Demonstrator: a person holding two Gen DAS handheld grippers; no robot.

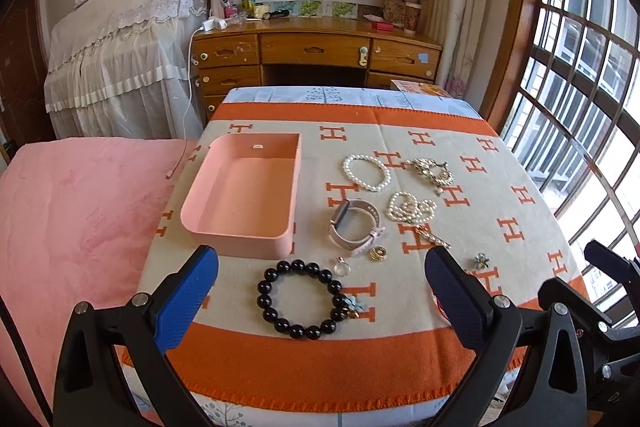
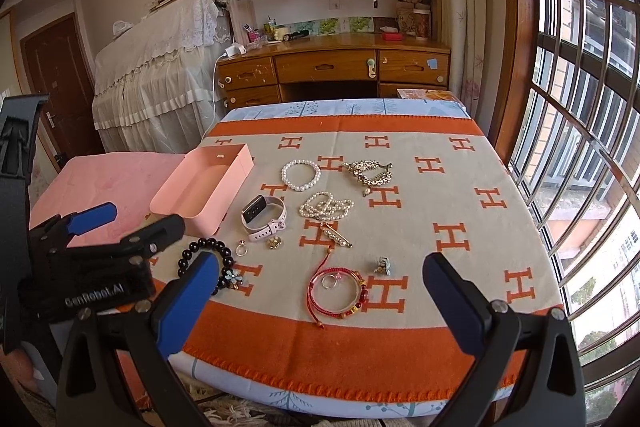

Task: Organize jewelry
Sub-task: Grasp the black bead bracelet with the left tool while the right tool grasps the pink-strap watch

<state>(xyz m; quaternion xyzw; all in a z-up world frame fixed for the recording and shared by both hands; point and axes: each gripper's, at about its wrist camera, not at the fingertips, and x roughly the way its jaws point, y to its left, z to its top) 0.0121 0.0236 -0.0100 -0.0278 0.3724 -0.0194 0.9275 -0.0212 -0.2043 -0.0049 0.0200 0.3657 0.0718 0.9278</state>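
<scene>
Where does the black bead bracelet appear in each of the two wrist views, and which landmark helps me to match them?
Left wrist view: the black bead bracelet lies low in the centre, whole, between the two blue fingers.
Right wrist view: the bracelet is at lower left, partly hidden behind the right gripper's blue finger.
Shared landmark: the pink box stands just beyond the bracelet, slightly to its left, in both views.

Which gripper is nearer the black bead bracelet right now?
Left. The left gripper hangs open directly over the black bead bracelet, fingers either side. The right gripper, also open, sits off to its right above the red cord bracelet.
</scene>
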